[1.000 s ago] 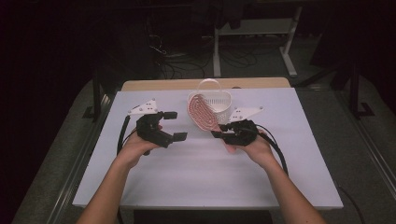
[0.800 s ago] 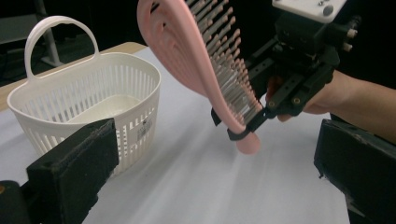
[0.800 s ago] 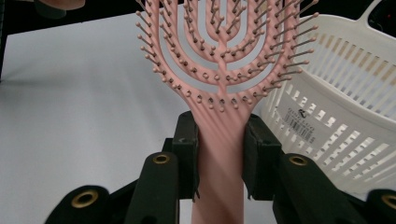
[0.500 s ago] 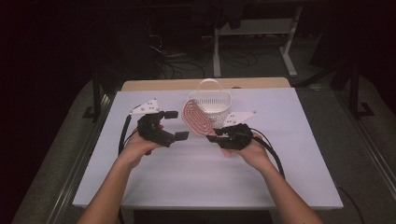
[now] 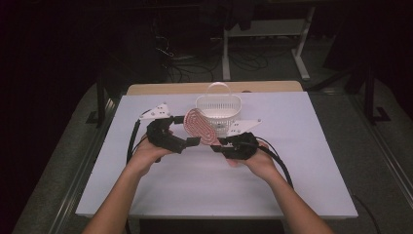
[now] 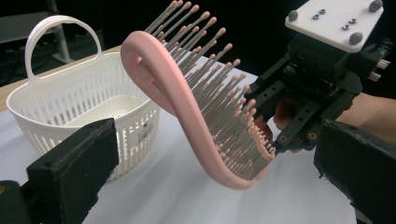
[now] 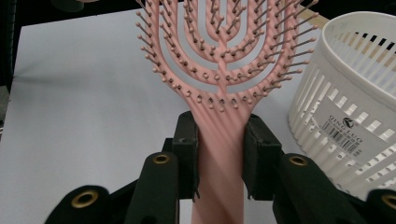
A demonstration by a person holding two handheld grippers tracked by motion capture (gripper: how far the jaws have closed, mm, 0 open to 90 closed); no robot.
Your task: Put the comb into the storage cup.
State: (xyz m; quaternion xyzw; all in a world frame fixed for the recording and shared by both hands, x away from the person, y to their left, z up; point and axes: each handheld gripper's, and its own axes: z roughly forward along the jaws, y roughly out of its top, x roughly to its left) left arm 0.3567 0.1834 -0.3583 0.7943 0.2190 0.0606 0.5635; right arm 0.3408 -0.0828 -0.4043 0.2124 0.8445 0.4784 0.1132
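Table (image 5: pixel 292 122) evenly lit from overhead, bkgd near black; high view soft, close-up views sharp w/ faint shadows.

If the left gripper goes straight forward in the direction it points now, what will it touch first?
Most likely the pink hairbrush, held up by the right gripper across the open left gripper. The white basket stands left of that line. Depth is unclear, so this is an estimate.

A lab bench setup: my white-covered table (image 5: pixel 292 195) stands in a dark room, with loose cables (image 5: pixel 182 66) and a white desk frame (image 5: pixel 302 53) behind.
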